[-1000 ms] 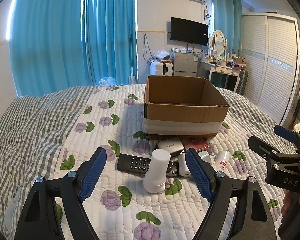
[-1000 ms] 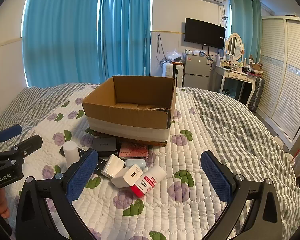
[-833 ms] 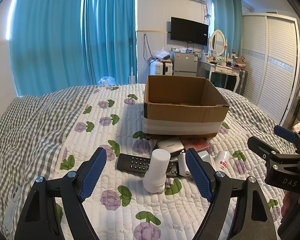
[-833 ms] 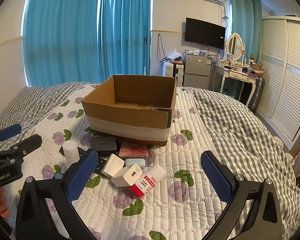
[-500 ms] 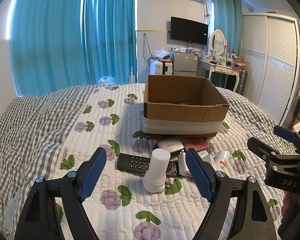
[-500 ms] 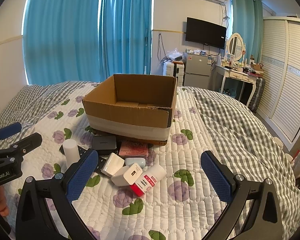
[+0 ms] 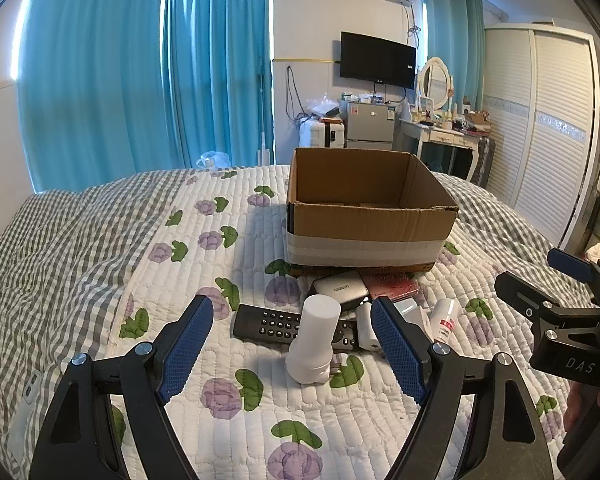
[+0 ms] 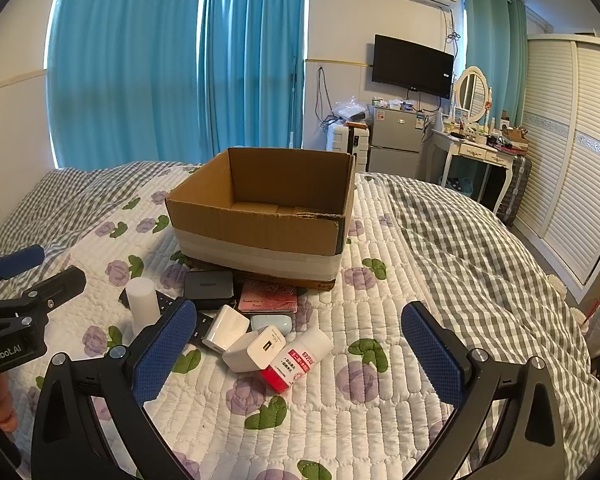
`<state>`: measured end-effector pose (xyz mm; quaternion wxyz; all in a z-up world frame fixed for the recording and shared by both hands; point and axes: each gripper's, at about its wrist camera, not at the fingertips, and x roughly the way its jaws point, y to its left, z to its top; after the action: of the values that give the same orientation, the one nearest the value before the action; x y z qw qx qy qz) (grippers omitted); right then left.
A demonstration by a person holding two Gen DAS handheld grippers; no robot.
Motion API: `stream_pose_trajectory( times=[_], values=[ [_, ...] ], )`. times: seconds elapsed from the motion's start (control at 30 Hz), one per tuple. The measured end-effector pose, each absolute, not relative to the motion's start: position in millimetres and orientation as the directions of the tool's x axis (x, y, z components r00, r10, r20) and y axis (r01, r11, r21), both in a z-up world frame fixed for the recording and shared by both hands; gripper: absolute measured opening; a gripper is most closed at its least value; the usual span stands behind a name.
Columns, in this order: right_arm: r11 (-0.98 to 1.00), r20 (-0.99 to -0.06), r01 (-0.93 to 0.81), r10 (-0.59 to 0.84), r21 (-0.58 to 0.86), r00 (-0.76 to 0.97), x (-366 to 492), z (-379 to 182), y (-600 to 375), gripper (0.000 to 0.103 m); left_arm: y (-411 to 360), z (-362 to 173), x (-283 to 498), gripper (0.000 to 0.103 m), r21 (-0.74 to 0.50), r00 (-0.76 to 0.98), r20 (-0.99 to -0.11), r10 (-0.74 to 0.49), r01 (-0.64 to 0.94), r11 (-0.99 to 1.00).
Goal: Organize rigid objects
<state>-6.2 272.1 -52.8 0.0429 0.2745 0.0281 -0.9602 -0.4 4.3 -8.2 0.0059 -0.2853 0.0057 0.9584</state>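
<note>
Room: bedroom with blue curtains; everything sits on a quilted bed (image 8: 440, 264) with a flower print.
Box: open cardboard box (image 8: 260, 216) in the middle of the bed; as far as its inside shows, nothing is in it yet.
Items: all clustered on the quilt just in front of the box: white cylinder bottle (image 7: 314, 338) standing upright, black remote (image 7: 268, 324) behind it, grey power bank (image 8: 209, 285), pink case (image 8: 269, 297), white charger (image 8: 256, 346), red-and-white bottle (image 8: 298, 360) lying on its side.
Left claw (image 7: 292, 354): jaws wide apart, holding nothing, lined up on the white cylinder bottle.
Right claw (image 8: 298, 360): jaws wide apart, holding nothing, above the charger and lying bottle.
Progress: apparently at the start; every visible item remains to be boxed.
</note>
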Motion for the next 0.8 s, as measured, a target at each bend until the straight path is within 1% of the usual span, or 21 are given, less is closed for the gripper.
stream_pose_trajectory(
  times=[0.8],
  values=[
    [-0.995,-0.537,0.098,-0.066,-0.030,-0.841,-7.4,-54.7,270.0,0.103,3.7,-10.9,-1.9,0.084,0.005,-0.828,-0.560,0.011,-0.017,-1.000]
  ],
)
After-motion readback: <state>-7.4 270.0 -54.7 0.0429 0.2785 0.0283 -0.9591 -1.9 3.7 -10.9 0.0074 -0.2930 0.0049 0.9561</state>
